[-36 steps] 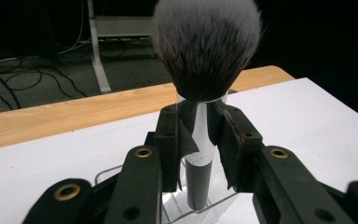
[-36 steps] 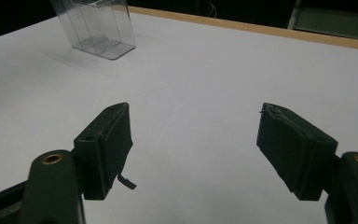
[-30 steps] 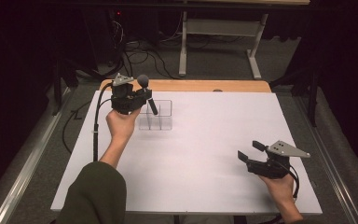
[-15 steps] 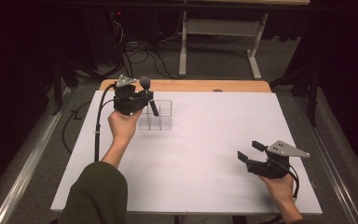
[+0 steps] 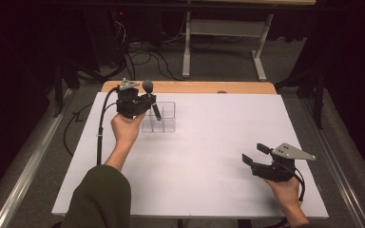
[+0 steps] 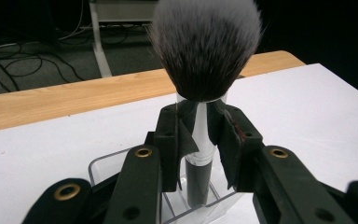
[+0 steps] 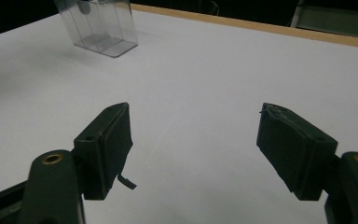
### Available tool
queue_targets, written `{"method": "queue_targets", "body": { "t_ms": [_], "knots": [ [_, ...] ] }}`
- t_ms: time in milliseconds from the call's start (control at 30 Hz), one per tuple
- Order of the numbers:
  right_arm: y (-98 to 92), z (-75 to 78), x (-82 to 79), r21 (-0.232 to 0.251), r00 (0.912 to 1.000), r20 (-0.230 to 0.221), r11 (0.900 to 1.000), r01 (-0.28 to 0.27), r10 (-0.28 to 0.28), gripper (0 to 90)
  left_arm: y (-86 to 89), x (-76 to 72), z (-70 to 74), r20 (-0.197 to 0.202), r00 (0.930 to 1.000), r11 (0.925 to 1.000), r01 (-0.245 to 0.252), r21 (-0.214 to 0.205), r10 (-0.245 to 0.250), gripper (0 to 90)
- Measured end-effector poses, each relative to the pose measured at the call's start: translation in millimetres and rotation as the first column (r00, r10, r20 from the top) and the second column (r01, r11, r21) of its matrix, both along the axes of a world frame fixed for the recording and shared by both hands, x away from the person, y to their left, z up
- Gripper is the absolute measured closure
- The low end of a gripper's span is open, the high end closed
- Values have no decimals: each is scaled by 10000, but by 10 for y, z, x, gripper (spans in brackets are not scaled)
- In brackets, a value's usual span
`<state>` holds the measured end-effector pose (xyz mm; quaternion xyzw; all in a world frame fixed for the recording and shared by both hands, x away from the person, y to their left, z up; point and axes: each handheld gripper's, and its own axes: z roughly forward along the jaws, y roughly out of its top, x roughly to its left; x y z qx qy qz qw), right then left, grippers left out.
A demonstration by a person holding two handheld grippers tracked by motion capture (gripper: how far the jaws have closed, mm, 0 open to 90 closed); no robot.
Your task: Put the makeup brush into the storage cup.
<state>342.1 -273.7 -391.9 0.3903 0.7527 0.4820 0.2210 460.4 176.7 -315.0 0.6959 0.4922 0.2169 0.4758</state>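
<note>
The left gripper (image 5: 145, 100) is up at about ten o'clock on the white table (image 5: 209, 156), held in the person's left hand (image 5: 126, 129). Its jaws are closed tight on a makeup brush (image 6: 204, 70), and they pinch the shiny silver collar just below the bristles. The brush stands almost upright, with its soft grey and white head on top and its dark handle pointing down. In the left gripper view the handle goes down into a clear plastic organizer (image 6: 121, 165), which has thin walls dividing it into compartments. I cannot tell whether the end of the handle touches the bottom of it. In the high view the organizer (image 5: 164, 116) sits just beside the left gripper, toward three o'clock from it, near the wooden strip (image 5: 195, 87) at the far edge of the table.

The right gripper (image 5: 255, 156) is well apart from this, at about four o'clock on the table, in the person's right hand (image 5: 285, 190). Its jaws stand wide open and there is nothing between them; the right gripper view shows bare white table between the two black pads (image 7: 109, 144). In that view the organizer (image 7: 100, 25) is far off at eleven o'clock.
</note>
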Motion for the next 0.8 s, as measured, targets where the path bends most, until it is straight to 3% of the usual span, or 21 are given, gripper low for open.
{"method": "queue_targets", "body": {
  "t_ms": [800],
  "knots": [
    [2,-2,4,-7,10000,15,10000,-52,52,280,-35,39,-93,-282,9996,9999,46,117,-42,697]
  ]
}}
